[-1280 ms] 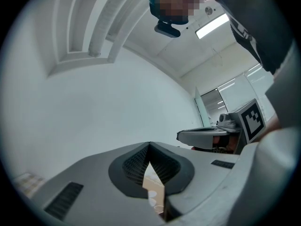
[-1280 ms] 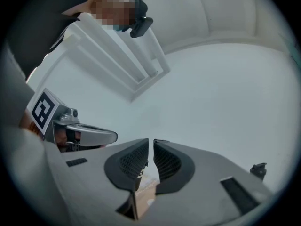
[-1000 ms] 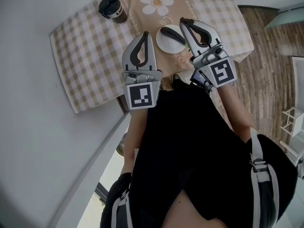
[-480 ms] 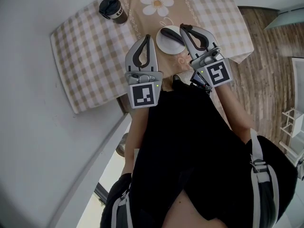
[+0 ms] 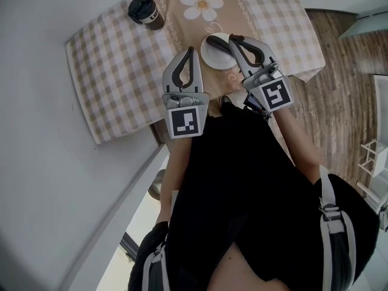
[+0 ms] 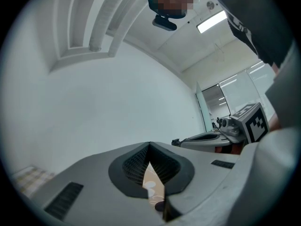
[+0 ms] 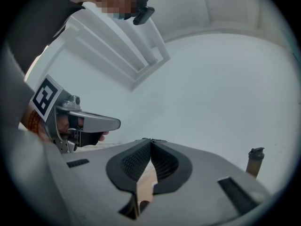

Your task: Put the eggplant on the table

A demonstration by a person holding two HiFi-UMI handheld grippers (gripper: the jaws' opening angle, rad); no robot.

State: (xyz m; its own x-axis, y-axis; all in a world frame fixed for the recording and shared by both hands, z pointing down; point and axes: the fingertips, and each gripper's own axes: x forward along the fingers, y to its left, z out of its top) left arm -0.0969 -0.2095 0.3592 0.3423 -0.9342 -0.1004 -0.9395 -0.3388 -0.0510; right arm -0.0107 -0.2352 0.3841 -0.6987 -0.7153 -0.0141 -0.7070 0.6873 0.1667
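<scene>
- The right hand-held gripper (image 5: 233, 39) has its jaws pressed together with nothing between them. Its tips sit at the right rim of the white plate (image 5: 209, 56), where the dark eggplant (image 5: 216, 42) lies.
- If it goes in closed like this, it is likely to shove the eggplant instead of gripping it. That could roll the eggplant off the plate or slide the plate across the checked desk (image 5: 115, 59).
- The eggplant looks smooth and rounded, so a pinch near its end may slip.
- The left hand-held gripper (image 5: 191, 49) is also closed and empty, just beside the plate's left rim. The two could bump if both crowd in.
- The mug (image 5: 145, 11) stands well apart and is at little risk.
- Compared with a second ago, the right hand-held gripper has dropped towards the plate and now covers more of the eggplant. The left one has hardly shifted.
</scene>
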